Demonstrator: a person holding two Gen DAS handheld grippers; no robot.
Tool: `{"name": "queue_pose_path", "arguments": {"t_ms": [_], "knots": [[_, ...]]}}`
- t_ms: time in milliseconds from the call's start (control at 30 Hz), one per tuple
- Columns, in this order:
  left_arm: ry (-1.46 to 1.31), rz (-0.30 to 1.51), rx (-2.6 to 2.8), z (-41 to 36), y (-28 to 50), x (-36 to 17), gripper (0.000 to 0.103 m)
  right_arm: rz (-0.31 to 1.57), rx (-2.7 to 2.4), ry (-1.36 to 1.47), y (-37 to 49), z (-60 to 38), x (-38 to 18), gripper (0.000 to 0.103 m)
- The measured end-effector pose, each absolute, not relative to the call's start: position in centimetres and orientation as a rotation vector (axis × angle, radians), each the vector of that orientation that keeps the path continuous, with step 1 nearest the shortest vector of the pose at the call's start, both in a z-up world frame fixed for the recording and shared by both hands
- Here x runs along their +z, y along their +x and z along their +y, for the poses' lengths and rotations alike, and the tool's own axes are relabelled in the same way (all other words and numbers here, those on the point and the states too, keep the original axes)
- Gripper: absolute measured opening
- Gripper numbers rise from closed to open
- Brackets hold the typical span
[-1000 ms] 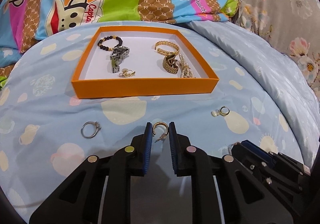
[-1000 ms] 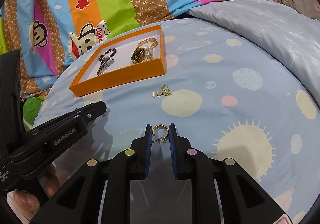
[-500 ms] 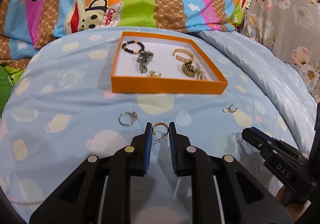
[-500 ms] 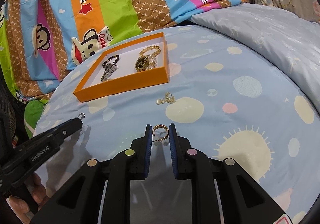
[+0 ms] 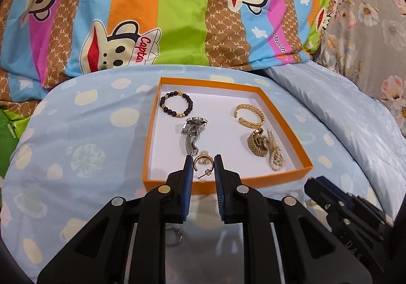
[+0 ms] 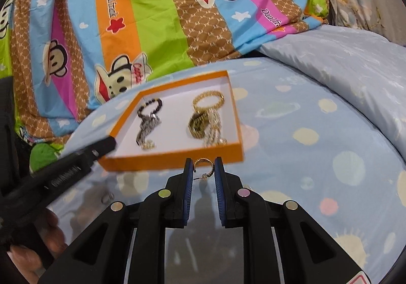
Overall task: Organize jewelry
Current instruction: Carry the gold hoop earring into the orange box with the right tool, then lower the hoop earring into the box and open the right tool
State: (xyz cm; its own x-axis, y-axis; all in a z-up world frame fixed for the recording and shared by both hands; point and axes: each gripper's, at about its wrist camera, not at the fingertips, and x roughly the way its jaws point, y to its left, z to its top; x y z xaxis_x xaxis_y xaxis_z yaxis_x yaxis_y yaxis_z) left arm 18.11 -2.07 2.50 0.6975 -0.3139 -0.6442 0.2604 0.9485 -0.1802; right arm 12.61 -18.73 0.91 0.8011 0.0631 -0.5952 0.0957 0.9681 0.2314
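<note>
My left gripper (image 5: 203,166) is shut on a gold hoop earring (image 5: 203,160) and holds it over the near edge of the orange tray (image 5: 223,183). The tray holds a black bead bracelet (image 5: 176,104), a silver watch (image 5: 193,134), a gold cuff (image 5: 249,115), a gold watch (image 5: 257,142) and pearls (image 5: 275,154). My right gripper (image 6: 203,168) is shut on a second gold hoop earring (image 6: 203,163), just before the tray's near wall (image 6: 177,158). The left gripper's tip (image 6: 104,145) reaches the tray's left corner in the right wrist view.
The tray sits on a light blue spotted quilt (image 5: 76,146). A striped monkey-print duvet (image 5: 165,17) lies behind it. A silver ring (image 5: 177,238) lies on the quilt under my left gripper. The right gripper's body (image 5: 347,218) shows at lower right in the left wrist view.
Both grippers have moved forward toward the tray, each still holding its earring. The left one now reaches over the tray's near edge; the silver ring has passed beneath it.
</note>
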Motion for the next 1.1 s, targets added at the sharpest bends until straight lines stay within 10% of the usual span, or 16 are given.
{"name": "queue_pose_path", "arguments": {"t_ms": [1100], "knots": [[-0.037, 0.737, -0.296, -2.1, 21.9, 1.1, 0.016, 0.657, 0.027, 0.230, 18.7, -17.3, 0.7, 0.016]]}}
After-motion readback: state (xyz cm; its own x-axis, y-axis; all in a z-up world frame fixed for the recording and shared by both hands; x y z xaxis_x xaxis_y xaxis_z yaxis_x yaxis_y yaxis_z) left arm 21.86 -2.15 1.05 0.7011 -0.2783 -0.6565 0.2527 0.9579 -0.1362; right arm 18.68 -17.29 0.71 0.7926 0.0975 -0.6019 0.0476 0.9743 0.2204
